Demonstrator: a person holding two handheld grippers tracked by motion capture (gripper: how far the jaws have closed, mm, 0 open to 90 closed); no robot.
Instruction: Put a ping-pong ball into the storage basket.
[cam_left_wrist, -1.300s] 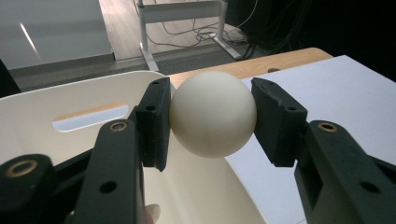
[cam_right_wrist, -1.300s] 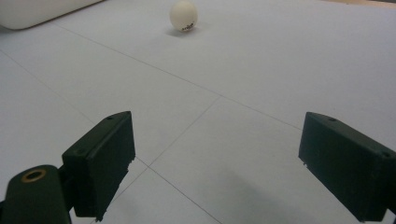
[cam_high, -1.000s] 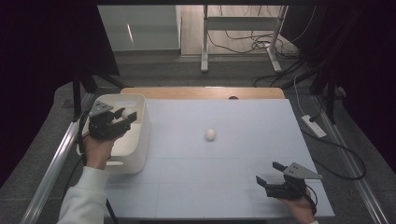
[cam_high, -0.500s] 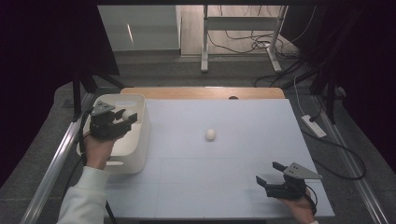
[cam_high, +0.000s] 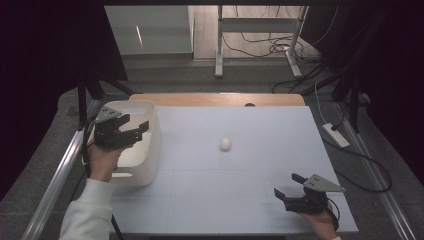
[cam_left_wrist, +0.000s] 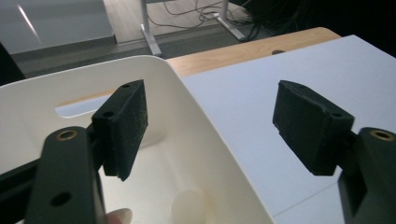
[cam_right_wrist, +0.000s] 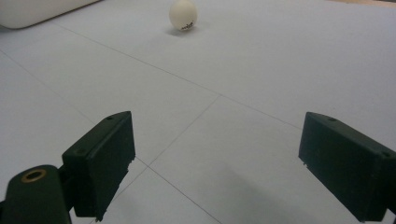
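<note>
Here, left gripper (cam_high: 134, 131) over white bin (cam_high: 150, 150), jaws just opened, pointing right.

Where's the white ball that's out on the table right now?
In the high view the white ball lies alone near the middle of the table, right of the white bin and ahead of the right gripper.

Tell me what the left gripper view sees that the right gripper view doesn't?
Left gripper view: the inside of the white bin, a pale ball at its bottom, and the wooden table edge. The left gripper has just been opening its jaws, nothing between them. Right gripper view: a white ball lying out on the table sheet. Both: open black jaws, the bin, the sheet.
</note>
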